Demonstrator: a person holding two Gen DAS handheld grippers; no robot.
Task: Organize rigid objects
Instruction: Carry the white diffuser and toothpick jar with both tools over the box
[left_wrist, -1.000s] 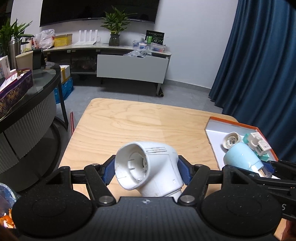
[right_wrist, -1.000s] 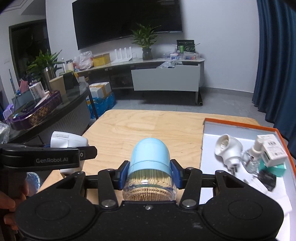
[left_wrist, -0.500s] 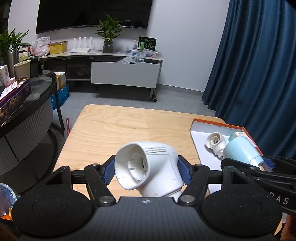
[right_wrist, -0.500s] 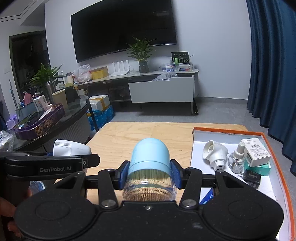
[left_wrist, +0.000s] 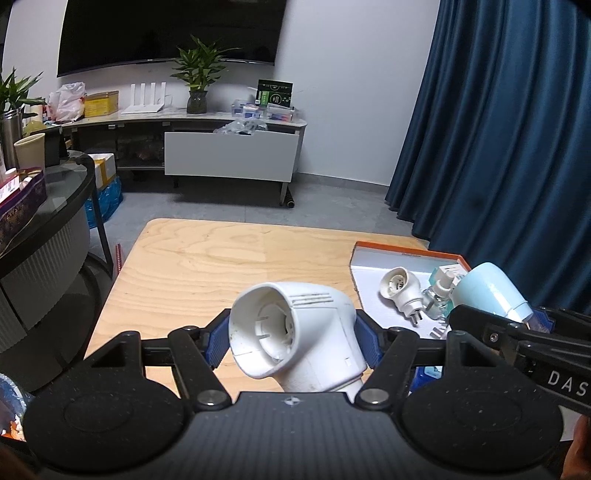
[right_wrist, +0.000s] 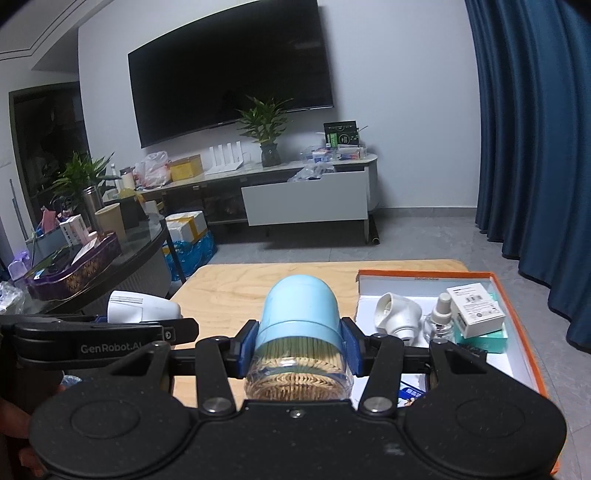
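Note:
My left gripper (left_wrist: 293, 341) is shut on a white plug-in vaporizer body (left_wrist: 295, 332), its round opening facing forward, held above the wooden table (left_wrist: 221, 266). My right gripper (right_wrist: 297, 349) is shut on a toothpick jar (right_wrist: 297, 332) with a light blue cap and clear base full of toothpicks. In the left wrist view that jar (left_wrist: 491, 291) shows at the right, over the orange-rimmed box (left_wrist: 406, 253). In the right wrist view the left gripper with the white body (right_wrist: 142, 312) sits at the left.
The orange-rimmed box (right_wrist: 513, 295) on the table's right holds another white vaporizer (right_wrist: 397, 314), a small spray bottle (right_wrist: 441, 319), a white carton (right_wrist: 474, 310) and a teal box. A round glass table (right_wrist: 110, 266) stands left; blue curtains (left_wrist: 498, 129) hang right.
Both grippers have risen and drawn back from the table with their objects still held; the table and the box look smaller and lower in both views.

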